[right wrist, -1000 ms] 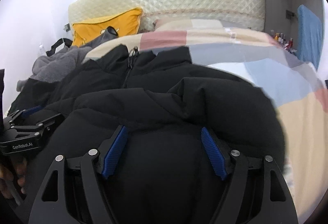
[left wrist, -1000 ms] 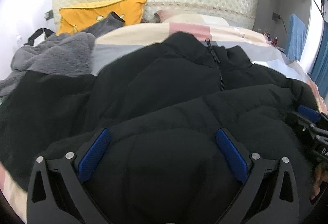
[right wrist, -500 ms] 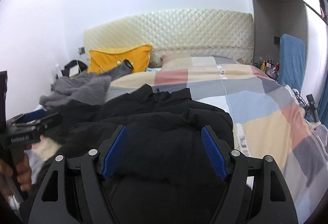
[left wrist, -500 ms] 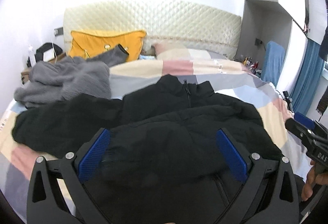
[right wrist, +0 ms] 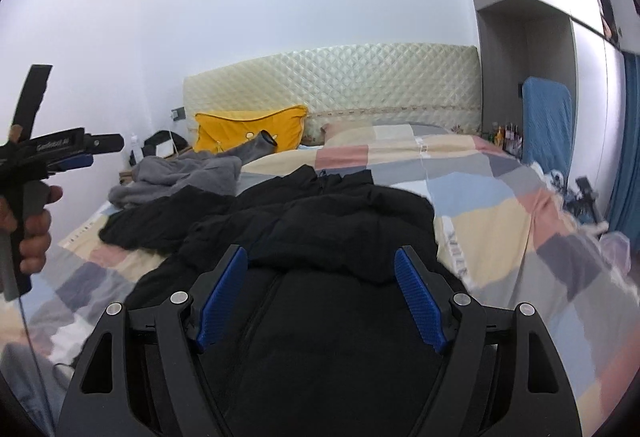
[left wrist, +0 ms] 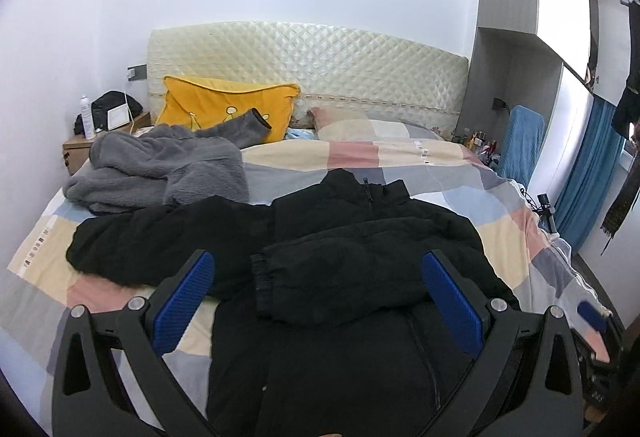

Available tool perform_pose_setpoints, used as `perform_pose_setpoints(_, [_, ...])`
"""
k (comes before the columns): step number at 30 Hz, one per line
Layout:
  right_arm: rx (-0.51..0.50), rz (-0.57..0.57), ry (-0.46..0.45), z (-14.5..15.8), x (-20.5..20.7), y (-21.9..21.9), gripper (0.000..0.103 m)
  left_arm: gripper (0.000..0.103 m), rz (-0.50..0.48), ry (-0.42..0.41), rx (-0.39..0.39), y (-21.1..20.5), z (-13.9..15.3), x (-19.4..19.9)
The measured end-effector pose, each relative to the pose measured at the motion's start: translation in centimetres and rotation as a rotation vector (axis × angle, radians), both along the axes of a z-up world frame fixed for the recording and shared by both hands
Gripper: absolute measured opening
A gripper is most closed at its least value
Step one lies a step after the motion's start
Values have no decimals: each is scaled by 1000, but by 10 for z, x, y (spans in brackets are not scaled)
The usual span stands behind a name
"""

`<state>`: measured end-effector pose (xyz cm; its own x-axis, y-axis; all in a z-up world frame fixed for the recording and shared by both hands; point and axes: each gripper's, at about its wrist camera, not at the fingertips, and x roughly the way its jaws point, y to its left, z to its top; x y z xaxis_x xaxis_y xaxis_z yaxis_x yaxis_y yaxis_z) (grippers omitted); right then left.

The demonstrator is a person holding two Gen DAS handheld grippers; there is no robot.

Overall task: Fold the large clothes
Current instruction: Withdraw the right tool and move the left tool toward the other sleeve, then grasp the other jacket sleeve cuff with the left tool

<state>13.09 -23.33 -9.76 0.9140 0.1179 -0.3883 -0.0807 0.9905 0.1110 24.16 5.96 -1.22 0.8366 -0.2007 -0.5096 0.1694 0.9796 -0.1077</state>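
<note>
A black puffer jacket (left wrist: 360, 245) lies zip-up on the checked bedspread (left wrist: 360, 157), collar toward the headboard. Its right sleeve (left wrist: 340, 277) is folded across the chest; its left sleeve (left wrist: 152, 241) lies spread out to the left. The jacket also shows in the right wrist view (right wrist: 320, 233). My left gripper (left wrist: 318, 293) is open and empty, raised above the jacket's lower half. My right gripper (right wrist: 320, 293) is open and empty, also raised above the hem. The left gripper shows at the left edge of the right wrist view (right wrist: 60, 153).
A grey fleece garment (left wrist: 160, 169) lies at the bed's back left, by a yellow pillow (left wrist: 228, 105). A nightstand (left wrist: 80, 149) with a bottle stands left of the bed. A blue chair (left wrist: 520, 141) and blue curtain (left wrist: 588, 177) are at the right.
Both grippers have lifted up and back from the jacket, so the whole bed has come into view. The jacket stays put with its right sleeve folded over the chest.
</note>
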Motion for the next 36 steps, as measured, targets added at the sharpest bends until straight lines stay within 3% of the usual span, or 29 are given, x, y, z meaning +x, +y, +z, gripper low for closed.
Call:
perform_pose_setpoints(8, [-21, -5, -88, 1, -32, 3, 84, 103, 66, 33, 13, 55, 20, 0])
perform_pose_setpoints(14, [20, 0, -69, -5, -35, -4, 93, 103, 176, 35, -9, 127, 42, 24])
perform_pose_setpoints(15, [36, 15, -52, -7, -35, -5, 101, 103, 193, 39, 2, 139, 42, 31])
perform_pose_setpoints(17, [44, 11, -50, -11, -40, -4, 103, 103, 229, 30, 39, 157, 41, 40])
perform_pose_setpoints(20, [40, -4, -59, -12, -42, -4, 103, 103, 288, 44, 95, 189, 30, 59])
perform_pose_setpoints(23, [52, -23, -47, -14, -37, -6, 103, 103, 334, 84, 60, 222, 14, 76])
perform_pose_setpoints(27, [51, -48, -28, -18, -28, -6, 103, 103, 396, 117, 78, 254, -14, 95])
perform_pose_setpoints(32, [26, -92, 14, -23, -16, -1, 103, 103, 398, 170, 11, 289, -50, 120])
perform_pose_setpoints(36, [20, -131, 58, -25, -9, 1, 103, 103, 410, 242, -115, 324, -94, 139])
